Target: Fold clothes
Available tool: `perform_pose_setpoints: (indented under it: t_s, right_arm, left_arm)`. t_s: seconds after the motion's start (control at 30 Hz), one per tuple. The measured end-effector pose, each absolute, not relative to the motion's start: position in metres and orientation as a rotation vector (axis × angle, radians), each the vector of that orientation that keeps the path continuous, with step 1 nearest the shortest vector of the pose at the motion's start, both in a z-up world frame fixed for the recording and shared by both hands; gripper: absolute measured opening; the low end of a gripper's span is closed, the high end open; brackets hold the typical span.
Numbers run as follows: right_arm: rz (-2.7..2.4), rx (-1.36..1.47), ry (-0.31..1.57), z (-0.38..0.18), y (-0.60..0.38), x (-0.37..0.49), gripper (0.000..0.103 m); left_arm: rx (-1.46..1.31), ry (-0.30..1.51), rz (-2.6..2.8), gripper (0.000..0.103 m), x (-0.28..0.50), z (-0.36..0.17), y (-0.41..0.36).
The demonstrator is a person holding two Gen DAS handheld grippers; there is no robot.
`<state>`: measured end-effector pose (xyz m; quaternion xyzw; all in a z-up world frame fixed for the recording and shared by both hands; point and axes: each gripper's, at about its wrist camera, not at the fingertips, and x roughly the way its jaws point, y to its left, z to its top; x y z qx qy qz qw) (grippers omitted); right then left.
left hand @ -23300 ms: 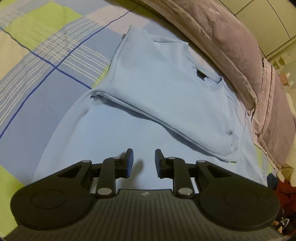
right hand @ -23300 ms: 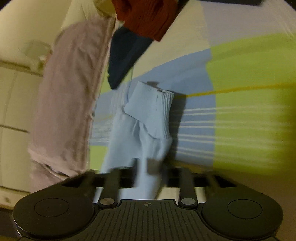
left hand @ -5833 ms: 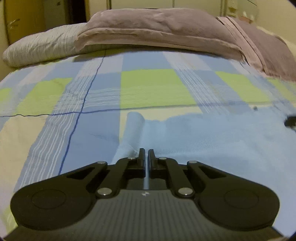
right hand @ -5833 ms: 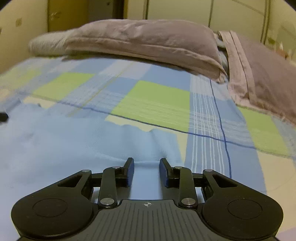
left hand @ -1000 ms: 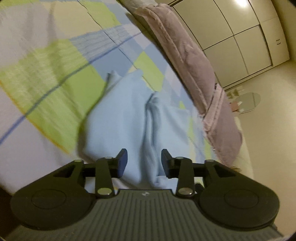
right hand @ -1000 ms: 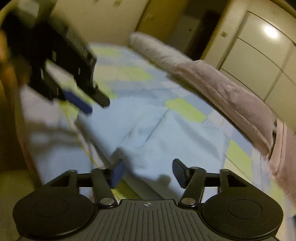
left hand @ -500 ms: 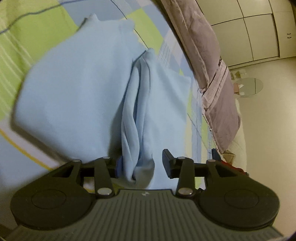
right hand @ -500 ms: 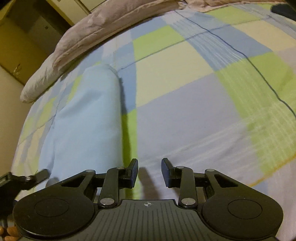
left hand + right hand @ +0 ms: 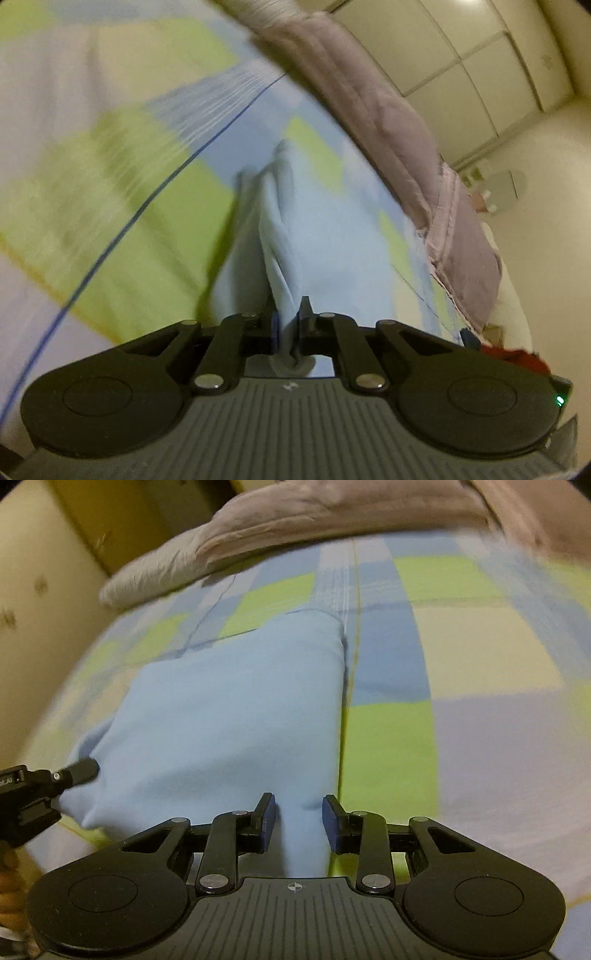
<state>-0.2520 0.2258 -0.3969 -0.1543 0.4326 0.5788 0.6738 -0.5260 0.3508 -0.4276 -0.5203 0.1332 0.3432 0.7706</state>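
The folded pale-blue knit garment [image 9: 229, 709] lies on the bed's blue, green and cream checked sheet [image 9: 480, 664], in front of the mauve-grey pillows [image 9: 332, 513]. The left tongs [image 9: 287, 325] are pinched tight on a bunched corner of it, the cloth rising between the jaws. The right tongs [image 9: 298, 821] stand parted, a strip of the blue cloth lying between the blue-padded fingers [image 9: 267, 821] without being clamped. White lettering on the left tongs, seen at the right view's edge, is too small to read.
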Motion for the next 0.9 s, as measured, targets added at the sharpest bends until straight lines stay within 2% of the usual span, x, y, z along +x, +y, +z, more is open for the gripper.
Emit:
perform_pose_setpoints:
  t_s: [0.13, 0.33, 0.4, 0.47, 0.5, 0.6, 0.63, 0.77, 0.9]
  right_arm:
    - [1.307, -0.336, 0.972, -0.399, 0.22, -0.25, 0.033]
    - [1.331, -0.285, 1.007, -0.404, 0.21, -0.238, 0.033]
    - [1.34, -0.264, 1.012, -0.401, 0.205, -0.235, 0.033]
    - [1.351, -0.224, 1.029, -0.401, 0.201, -0.231, 0.033]
    - [1.354, -0.205, 1.031, -0.401, 0.196, -0.23, 0.033]
    - [1.354, -0.173, 1.025, -0.399, 0.182, -0.228, 0.033]
    - [1.355, -0.171, 1.029, -0.399, 0.181, -0.228, 0.033]
    - [1.38, -0.18, 1.016, -0.399, 0.181, -0.235, 0.033]
    - [1.395, -0.219, 0.977, -0.403, 0.181, -0.244, 0.033]
  left_arm:
    - [-1.228, 0.186, 0.701, 0.009, -0.536, -0.438, 0.355]
    - [-1.089, 0.291, 0.764, 0.012, -0.534, -0.423, 0.353]
    - [-1.085, 0.282, 0.773, 0.017, -0.537, -0.415, 0.349]
    - [-1.098, 0.261, 0.774, 0.033, -0.544, -0.408, 0.343]
    - [-1.126, 0.245, 0.754, 0.036, -0.546, -0.408, 0.34]
    - [-1.167, 0.265, 0.724, 0.032, -0.54, -0.416, 0.34]
    - [-1.146, 0.286, 0.734, 0.012, -0.535, -0.417, 0.342]
    - [-0.999, 0.315, 0.801, 0.012, -0.524, -0.412, 0.344]
    - [-1.03, 0.348, 0.853, 0.017, -0.524, -0.416, 0.329]
